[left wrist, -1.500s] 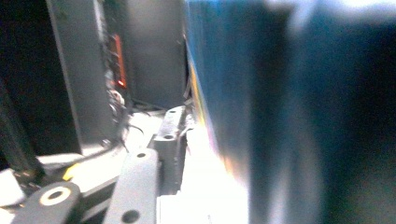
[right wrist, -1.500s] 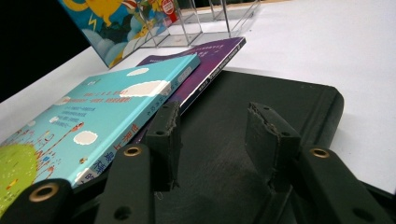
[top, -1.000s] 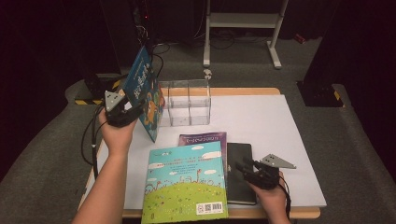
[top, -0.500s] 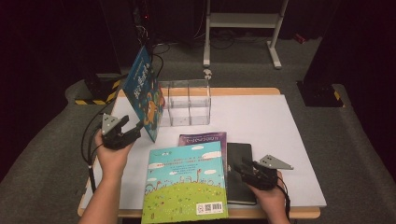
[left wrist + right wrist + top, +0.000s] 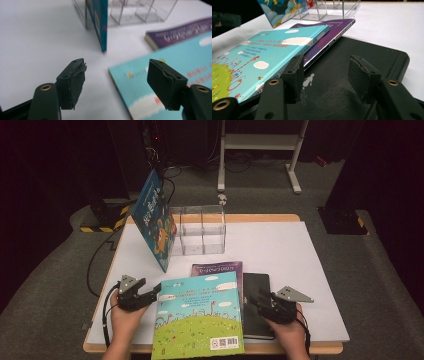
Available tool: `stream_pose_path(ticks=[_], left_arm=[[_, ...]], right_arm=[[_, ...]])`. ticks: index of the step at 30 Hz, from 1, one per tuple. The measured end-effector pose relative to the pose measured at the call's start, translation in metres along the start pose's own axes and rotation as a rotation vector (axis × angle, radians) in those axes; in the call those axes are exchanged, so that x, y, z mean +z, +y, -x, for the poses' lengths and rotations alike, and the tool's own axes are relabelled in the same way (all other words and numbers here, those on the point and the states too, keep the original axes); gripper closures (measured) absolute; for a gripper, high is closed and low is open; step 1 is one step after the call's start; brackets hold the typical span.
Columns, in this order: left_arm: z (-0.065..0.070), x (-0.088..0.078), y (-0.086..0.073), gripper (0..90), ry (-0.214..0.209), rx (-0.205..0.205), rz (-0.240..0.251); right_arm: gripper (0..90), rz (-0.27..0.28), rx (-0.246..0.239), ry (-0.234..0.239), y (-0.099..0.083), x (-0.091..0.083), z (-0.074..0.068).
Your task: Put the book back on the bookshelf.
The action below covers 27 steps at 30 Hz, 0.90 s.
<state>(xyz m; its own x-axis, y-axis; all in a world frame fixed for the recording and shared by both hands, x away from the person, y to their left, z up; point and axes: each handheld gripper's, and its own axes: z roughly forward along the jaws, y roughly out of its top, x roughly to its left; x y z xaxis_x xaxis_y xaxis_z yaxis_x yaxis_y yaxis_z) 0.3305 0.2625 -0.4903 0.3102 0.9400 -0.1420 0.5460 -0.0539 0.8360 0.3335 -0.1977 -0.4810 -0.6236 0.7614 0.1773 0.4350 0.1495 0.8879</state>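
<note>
High view: my left gripper (image 5: 150,292) has just been opening, nothing between its jaws, beside the turquoise book (image 5: 197,317) to lift; right gripper (image 5: 265,307) gapes over the black book (image 5: 256,292).

The left tool (image 5: 150,293) has let go of the blue picture book (image 5: 156,222), which now leans by itself against the clear organiser (image 5: 200,230). The left hand (image 5: 125,312) has dropped from up beside that book to the near left of the counter (image 5: 280,245), just beside the sky-blue book (image 5: 197,317). Both tools' jaws have just been opening: nothing between the left pair, and the right tool (image 5: 261,307) over the black book (image 5: 256,292).
</note>
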Motion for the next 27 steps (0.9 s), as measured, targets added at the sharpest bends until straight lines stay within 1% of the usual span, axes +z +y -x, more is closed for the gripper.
stream_pose_path(ticks=[1, 2, 3, 4, 6, 7, 9, 10, 11, 12, 13, 15, 16, 17, 20, 23, 25, 27], left_arm=[[0.002, -0.001, -0.005, 29.4, 0.006, 0.003, -0.025], [0.003, -0.002, -0.009, 29.4, -0.002, -0.013, -0.046], [0.005, -0.004, -0.014, 29.4, -0.019, -0.030, -0.057], [0.007, -0.006, -0.018, 29.4, -0.029, -0.039, -0.072], [0.015, -0.010, -0.026, 27.6, -0.050, -0.019, -0.118], [0.017, -0.012, -0.029, 26.4, -0.055, -0.026, -0.119], [0.021, -0.017, -0.033, 25.8, -0.080, -0.049, -0.126], [0.022, -0.019, -0.035, 24.8, -0.083, -0.055, -0.128], [0.023, -0.020, -0.036, 25.8, -0.094, -0.056, -0.124], [0.025, -0.021, -0.038, 29.4, -0.122, -0.066, -0.126], [0.026, -0.022, -0.038, 30.3, -0.136, -0.072, -0.129], [0.030, -0.022, -0.039, 33.7, -0.177, -0.089, -0.129], [0.033, -0.021, -0.040, 33.7, -0.160, -0.091, -0.120], [0.034, -0.021, -0.040, 33.2, -0.155, -0.096, -0.118], [0.036, -0.019, -0.039, 33.2, -0.158, -0.101, -0.120], [0.044, -0.013, -0.036, 33.2, -0.178, -0.096, -0.123], [0.052, -0.006, -0.033, 33.1, -0.199, -0.091, -0.125], [0.060, 0.000, -0.030, 33.1, -0.215, -0.085, -0.129]], right_arm=[[45.0, -0.001, -0.003, -0.001, 0.000, 0.000, 0.000], [44.4, -0.008, -0.001, -0.001, 0.000, 0.000, -0.001], [43.9, -0.020, 0.008, 0.003, 0.001, 0.001, -0.001], [43.5, -0.027, 0.015, 0.006, 0.001, 0.001, -0.002], [43.0, -0.032, 0.005, 0.007, 0.002, 0.001, -0.005], [42.5, -0.036, -0.006, 0.004, 0.003, 0.001, -0.007], [41.5, -0.038, -0.020, 0.003, 0.004, 0.001, -0.011], [41.0, -0.040, -0.025, 0.006, 0.005, 0.001, -0.014], [40.8, -0.042, -0.026, 0.010, 0.005, 0.001, -0.016], [40.6, -0.045, -0.028, 0.016, 0.006, 0.001, -0.018], [40.7, -0.047, -0.033, 0.025, 0.006, 0.002, -0.021], [41.1, -0.053, -0.035, 0.037, 0.007, 0.002, -0.024], [42.0, -0.056, -0.037, 0.043, 0.007, 0.002, -0.025], [42.5, -0.059, -0.043, 0.044, 0.008, 0.002, -0.027], [43.5, -0.058, -0.044, 0.051, 0.010, 0.002, -0.029], [44.7, -0.070, -0.039, 0.046, 0.011, 0.003, -0.030], [46.1, -0.075, -0.038, 0.033, 0.010, 0.003, -0.027], [45.9, -0.070, -0.013, 0.033, 0.009, 0.003, -0.022]])
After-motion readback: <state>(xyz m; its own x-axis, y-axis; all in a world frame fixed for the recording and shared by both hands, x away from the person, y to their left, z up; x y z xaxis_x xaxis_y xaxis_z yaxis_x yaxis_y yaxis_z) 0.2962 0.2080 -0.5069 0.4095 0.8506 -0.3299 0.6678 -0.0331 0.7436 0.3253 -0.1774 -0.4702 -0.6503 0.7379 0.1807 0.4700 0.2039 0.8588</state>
